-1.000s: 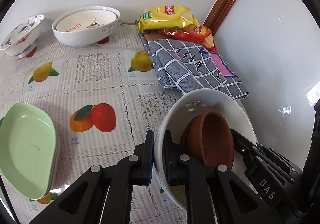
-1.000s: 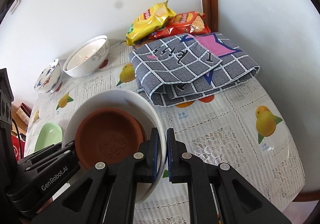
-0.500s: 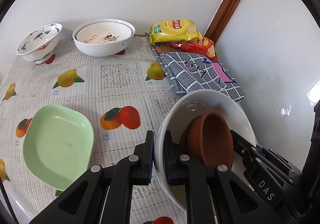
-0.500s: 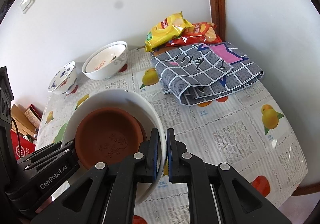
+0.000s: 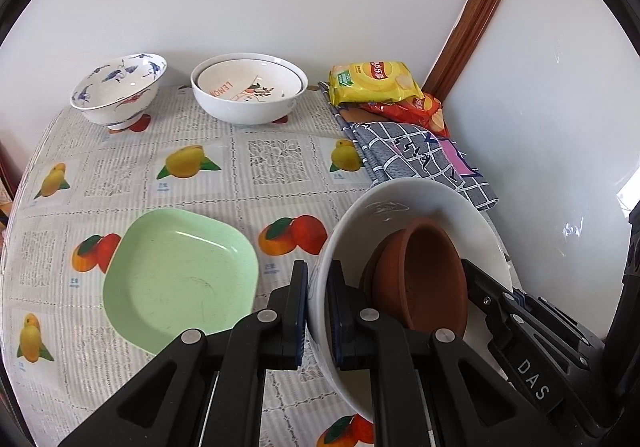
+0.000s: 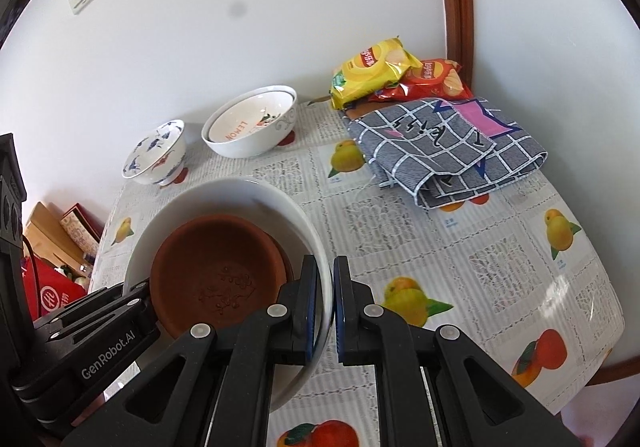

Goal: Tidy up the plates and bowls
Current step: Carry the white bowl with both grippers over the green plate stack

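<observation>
Holding the white bowl with the brown dish nested inside, both tongs, left and right, pinching opposite rims. Green plate left of them; two bowl stacks beyond remain unsorted on the surface, I'd say.

white walls, brown wooden trim.

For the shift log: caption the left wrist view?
Left tool clamps white bowl holding brown dish, above green plate.
</observation>
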### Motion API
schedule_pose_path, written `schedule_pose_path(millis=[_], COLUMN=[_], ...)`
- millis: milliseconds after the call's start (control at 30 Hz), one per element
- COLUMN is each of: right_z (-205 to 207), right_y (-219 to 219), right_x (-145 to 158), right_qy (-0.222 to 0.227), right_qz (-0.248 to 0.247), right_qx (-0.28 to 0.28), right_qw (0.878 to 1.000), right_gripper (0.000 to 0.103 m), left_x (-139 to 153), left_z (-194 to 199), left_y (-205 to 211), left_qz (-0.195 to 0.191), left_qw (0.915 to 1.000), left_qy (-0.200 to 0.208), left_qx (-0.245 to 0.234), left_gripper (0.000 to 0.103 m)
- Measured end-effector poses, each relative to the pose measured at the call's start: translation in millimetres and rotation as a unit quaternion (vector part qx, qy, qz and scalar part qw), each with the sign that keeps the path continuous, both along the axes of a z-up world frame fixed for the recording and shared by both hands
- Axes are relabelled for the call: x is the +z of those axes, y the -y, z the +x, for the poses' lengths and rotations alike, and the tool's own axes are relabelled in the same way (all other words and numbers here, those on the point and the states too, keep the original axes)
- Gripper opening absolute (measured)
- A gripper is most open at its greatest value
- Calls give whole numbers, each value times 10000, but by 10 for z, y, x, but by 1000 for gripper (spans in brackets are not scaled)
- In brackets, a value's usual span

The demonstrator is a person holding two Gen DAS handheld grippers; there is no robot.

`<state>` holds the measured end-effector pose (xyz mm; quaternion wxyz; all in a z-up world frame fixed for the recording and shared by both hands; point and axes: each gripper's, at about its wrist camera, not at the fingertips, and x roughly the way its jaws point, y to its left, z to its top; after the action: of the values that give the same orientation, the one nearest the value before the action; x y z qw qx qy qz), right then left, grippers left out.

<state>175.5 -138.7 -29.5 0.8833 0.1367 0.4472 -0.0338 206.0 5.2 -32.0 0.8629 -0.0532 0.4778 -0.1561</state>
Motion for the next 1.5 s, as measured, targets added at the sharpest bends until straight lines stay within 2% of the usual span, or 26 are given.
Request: schedule_pose_path(millis=[233, 800, 1500], right_z=[-81, -203, 91], right_y=[-192, -439, -675], right_x=[91, 87, 15], right_qy=[52, 35, 51], right_qz=[-49, -123, -17], right_qx=[-58, -335, -44], right_qw=[10000, 9994, 10000], right_gripper=[8, 8, 8], left_x=[40, 26, -23], left_z=[-62, -89, 132], left_y=[-170, -378, -668], left_qz=[-69, -113, -78], left_qw=[9999, 9994, 10000], left_qy=[36, 18, -23], left_qx=[-70, -320, 26], left_gripper=[10, 10, 10])
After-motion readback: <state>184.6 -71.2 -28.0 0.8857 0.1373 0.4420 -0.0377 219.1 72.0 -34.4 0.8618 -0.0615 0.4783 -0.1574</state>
